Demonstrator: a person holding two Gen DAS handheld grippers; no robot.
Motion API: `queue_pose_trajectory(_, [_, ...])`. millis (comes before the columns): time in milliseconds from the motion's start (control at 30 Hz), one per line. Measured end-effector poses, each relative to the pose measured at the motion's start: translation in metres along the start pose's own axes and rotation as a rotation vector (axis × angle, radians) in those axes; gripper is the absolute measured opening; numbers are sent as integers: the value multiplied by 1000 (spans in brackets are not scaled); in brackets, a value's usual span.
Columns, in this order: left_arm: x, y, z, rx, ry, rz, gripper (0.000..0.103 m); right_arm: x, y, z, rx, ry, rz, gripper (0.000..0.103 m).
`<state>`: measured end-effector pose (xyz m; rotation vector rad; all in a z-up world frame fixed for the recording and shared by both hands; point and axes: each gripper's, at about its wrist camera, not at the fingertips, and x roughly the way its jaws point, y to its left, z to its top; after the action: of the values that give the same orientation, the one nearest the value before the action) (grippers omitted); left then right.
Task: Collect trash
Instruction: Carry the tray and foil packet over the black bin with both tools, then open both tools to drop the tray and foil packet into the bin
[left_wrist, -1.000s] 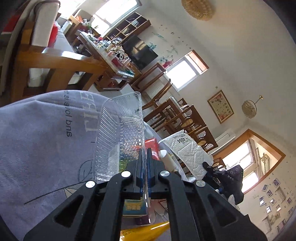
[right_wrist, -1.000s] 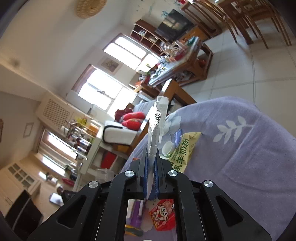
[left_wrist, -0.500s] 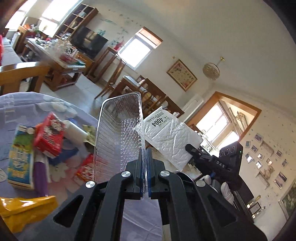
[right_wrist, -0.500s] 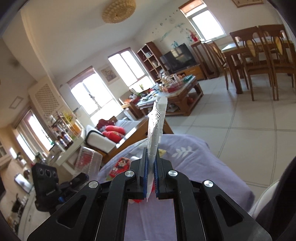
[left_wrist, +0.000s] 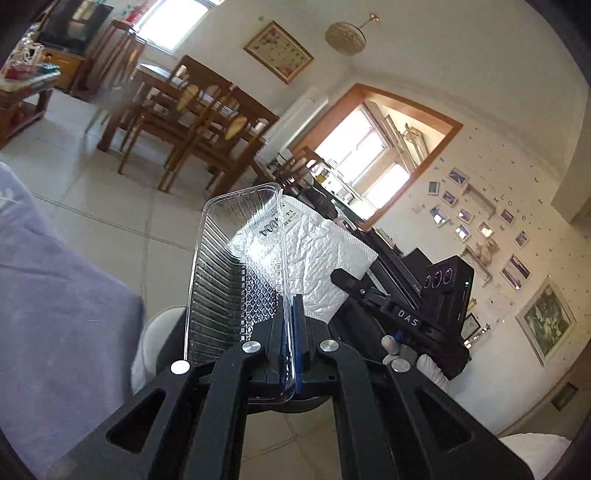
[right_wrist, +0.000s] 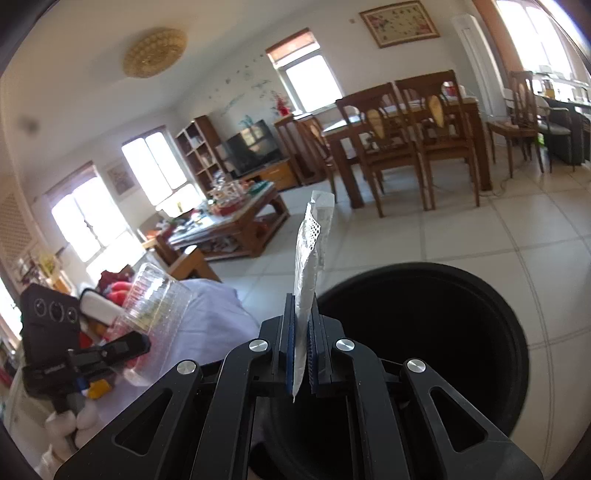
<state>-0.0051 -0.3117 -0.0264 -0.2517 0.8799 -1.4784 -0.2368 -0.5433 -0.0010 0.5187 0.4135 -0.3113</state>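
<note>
Lower centre, left view: my left gripper (left_wrist: 291, 332) clamps a clear ribbed plastic tray (left_wrist: 236, 266).
Right view: my right gripper (right_wrist: 303, 343) pinches a white bubble mailer (right_wrist: 308, 266) over a round black bin (right_wrist: 480, 332).

The left gripper (left_wrist: 290, 325) filled the lower middle of its own view, jaws clamped tight, pointing slightly downward. The right gripper (right_wrist: 303, 332) sat likewise at the lower centre of its view, jaws pinched together. Each showed in the other's camera, carried by a white-gloved hand (left_wrist: 424, 363) at right of the left view and lower left (right_wrist: 70, 424) of the right view.
</note>
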Motion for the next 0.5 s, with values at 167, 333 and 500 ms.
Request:
queue_pose_trajectory(167, [65, -15, -9, 27, 122, -42, 4, -9, -62, -28, 57, 43, -94, 7])
queue_pose_trajectory(333, [112, -10, -26, 45, 228, -12, 4, -5, -94, -49, 62, 96, -142, 7])
queue_pose_trajectory(500, [136, -2, -33, 30, 290, 32, 4, 12, -99, -61, 65, 138, -153, 7])
